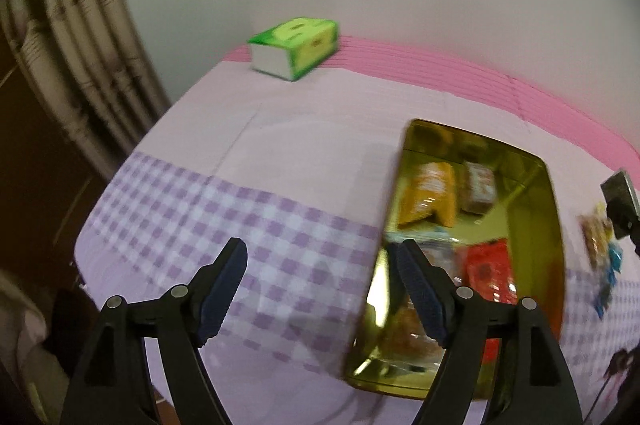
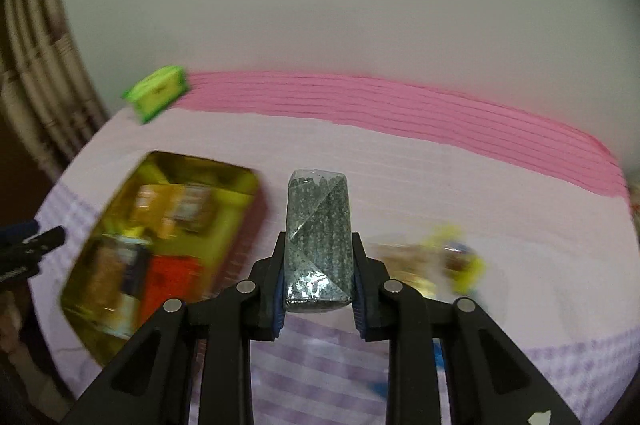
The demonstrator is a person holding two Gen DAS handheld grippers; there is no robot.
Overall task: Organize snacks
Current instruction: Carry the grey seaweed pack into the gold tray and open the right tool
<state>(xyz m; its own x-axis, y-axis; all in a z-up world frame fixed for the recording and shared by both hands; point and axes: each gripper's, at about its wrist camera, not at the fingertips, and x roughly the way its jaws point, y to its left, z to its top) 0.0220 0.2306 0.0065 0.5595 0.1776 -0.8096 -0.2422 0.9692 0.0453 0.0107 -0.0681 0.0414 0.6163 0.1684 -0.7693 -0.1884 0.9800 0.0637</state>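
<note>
A gold tin box (image 1: 536,169) with several snack packs inside, orange (image 1: 430,199) and red (image 1: 486,269) among them, lies on the table. It also shows in the right wrist view (image 2: 224,173). My left gripper (image 1: 320,259) is open and empty, its right finger over the tin's left edge. My right gripper (image 2: 318,253) is shut on a grey speckled clear-wrapped snack bar (image 2: 318,237), held above the cloth to the right of the tin. Loose snacks (image 2: 444,261) lie blurred to the right; they also show in the left wrist view (image 1: 600,245).
A pink and purple-checked tablecloth (image 1: 248,153) covers the table. A green tissue pack (image 1: 296,47) sits at the far left corner by the wall; it also shows in the right wrist view (image 2: 158,97). Pipes (image 1: 76,37) run down the left side. The table's left edge drops off.
</note>
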